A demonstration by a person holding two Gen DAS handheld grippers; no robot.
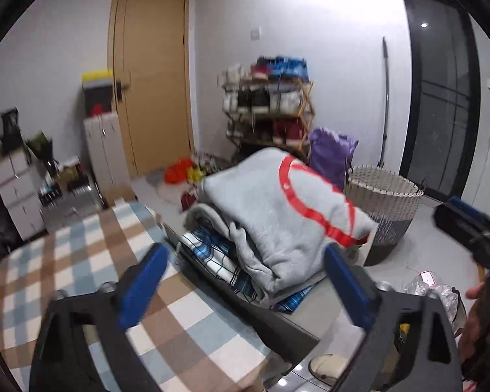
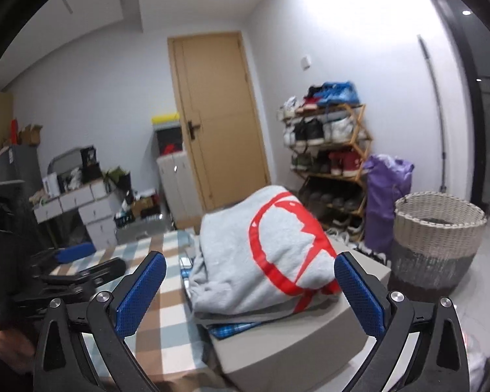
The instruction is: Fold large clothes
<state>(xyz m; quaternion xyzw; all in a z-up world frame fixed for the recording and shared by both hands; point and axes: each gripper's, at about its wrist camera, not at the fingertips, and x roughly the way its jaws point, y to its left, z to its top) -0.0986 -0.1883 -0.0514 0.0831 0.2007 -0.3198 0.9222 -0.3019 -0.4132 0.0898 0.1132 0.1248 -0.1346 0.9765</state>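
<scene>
A checked cloth [image 1: 81,261] covers the table, and at its far end a folded grey sweatshirt with a red print [image 2: 261,251] lies on top of a stack of plaid clothes [image 1: 212,254]. A woven basket [image 2: 437,241] stands beside it on the floor. The left gripper [image 1: 245,281] and right gripper [image 2: 251,290] hang short of the stack, jaws wide apart and holding nothing.

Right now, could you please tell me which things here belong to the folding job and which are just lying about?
Job: grey sweatshirt; blue plaid garment beneath it; checked cloth.
Lying about: wicker basket; shoe rack; purple bag.
</scene>
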